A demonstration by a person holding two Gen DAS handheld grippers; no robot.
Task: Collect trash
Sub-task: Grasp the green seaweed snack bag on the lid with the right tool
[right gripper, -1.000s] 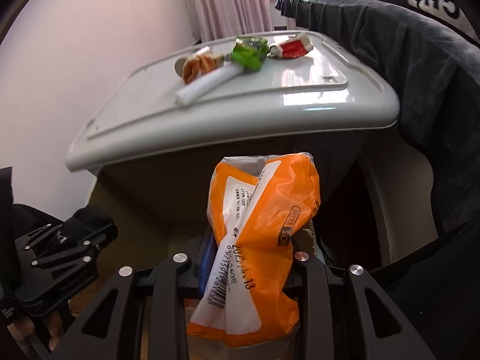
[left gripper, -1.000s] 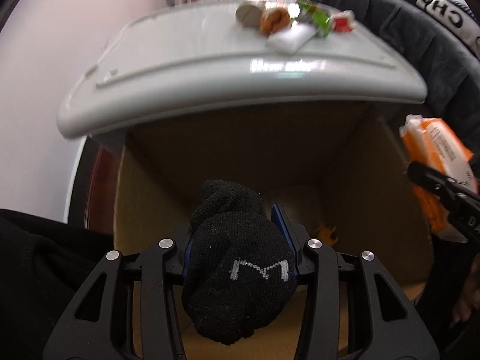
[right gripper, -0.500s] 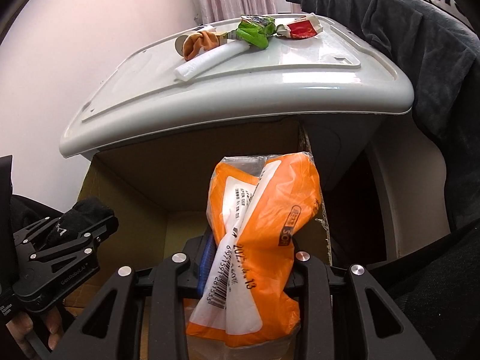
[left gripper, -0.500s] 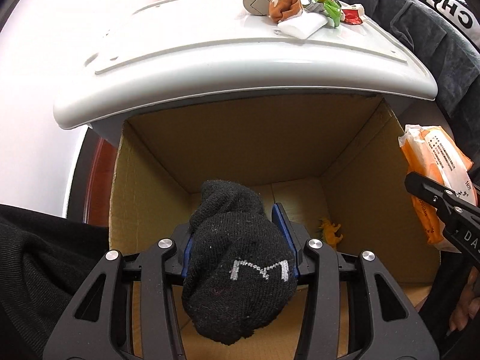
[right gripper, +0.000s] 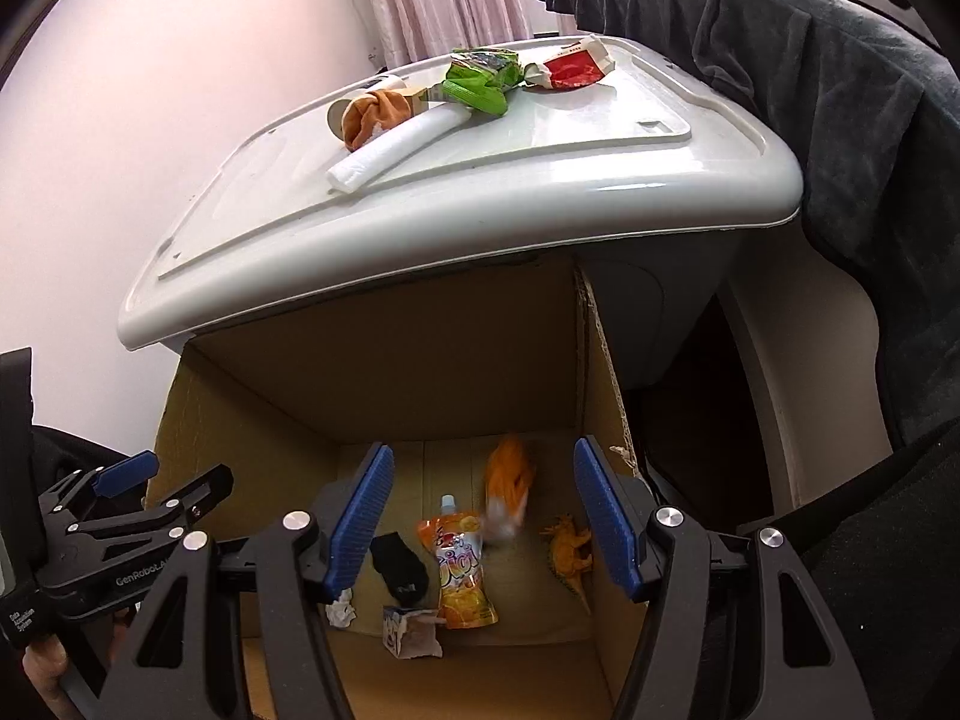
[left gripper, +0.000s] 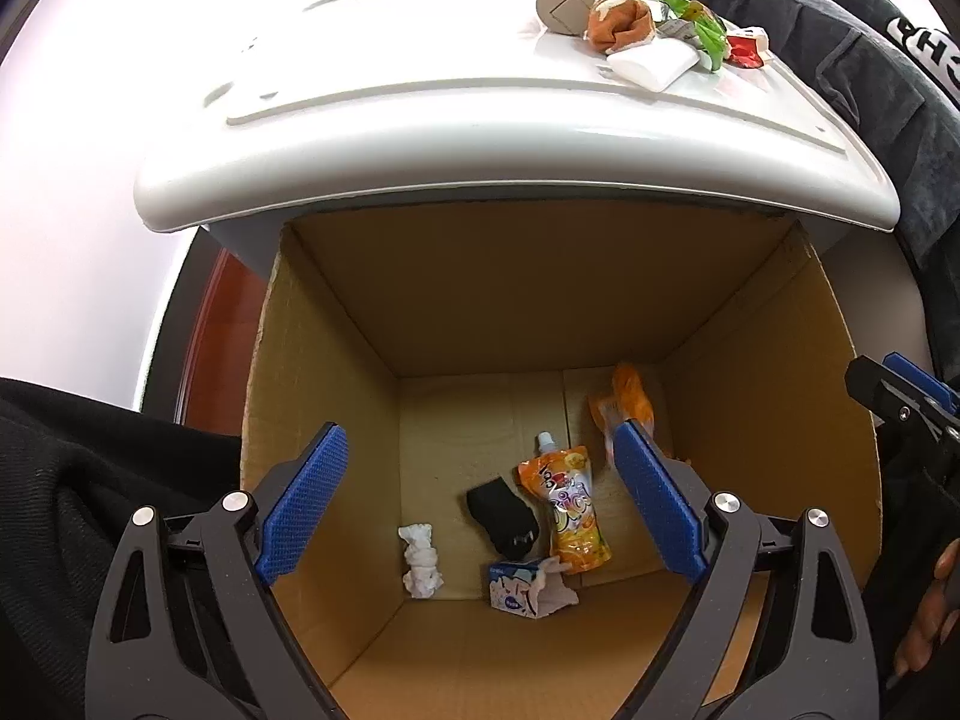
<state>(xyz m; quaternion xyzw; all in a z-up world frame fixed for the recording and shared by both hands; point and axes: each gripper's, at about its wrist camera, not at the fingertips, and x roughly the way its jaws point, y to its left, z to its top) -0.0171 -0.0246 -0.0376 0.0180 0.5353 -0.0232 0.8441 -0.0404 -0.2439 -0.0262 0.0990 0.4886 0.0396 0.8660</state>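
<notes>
We have released both: our left claw (left gripper: 480,501) gapes, sock (left gripper: 503,516) now below it in the box (left gripper: 360,300); our right claw (right gripper: 483,519) gapes, orange pack (right gripper: 507,495) dropped beneath.

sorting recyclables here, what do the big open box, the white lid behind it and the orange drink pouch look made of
Big open brown box: corrugated cardboard, matte, with visible fold creases and a frayed edge. Glossy white lid: likely moulded plastic, given its shine, rounded rim and raised panel lines. Orange spouted drink pouch: seemingly flexible plastic film, printed, glossy and wrinkled.
</notes>
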